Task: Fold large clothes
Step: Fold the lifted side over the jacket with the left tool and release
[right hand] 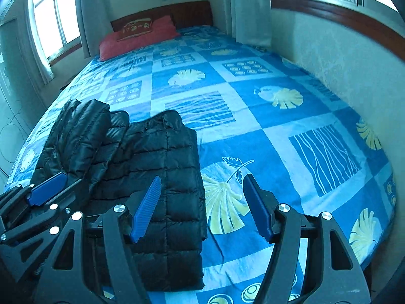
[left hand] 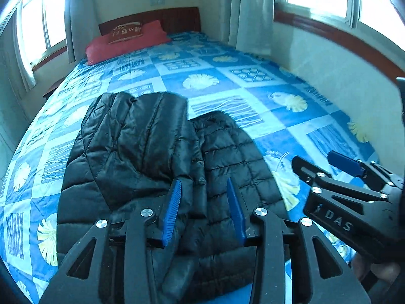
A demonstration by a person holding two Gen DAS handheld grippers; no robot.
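Folded black jacket on the bed; left gripper and right gripper both open, empty. Only the right view shows the jacket's outer edge.

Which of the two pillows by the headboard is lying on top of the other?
The small dark brown cushion with pale embroidery lies on top. The wide red pillow under it rests directly on the blue patterned bedspread and sticks out past it on both sides.
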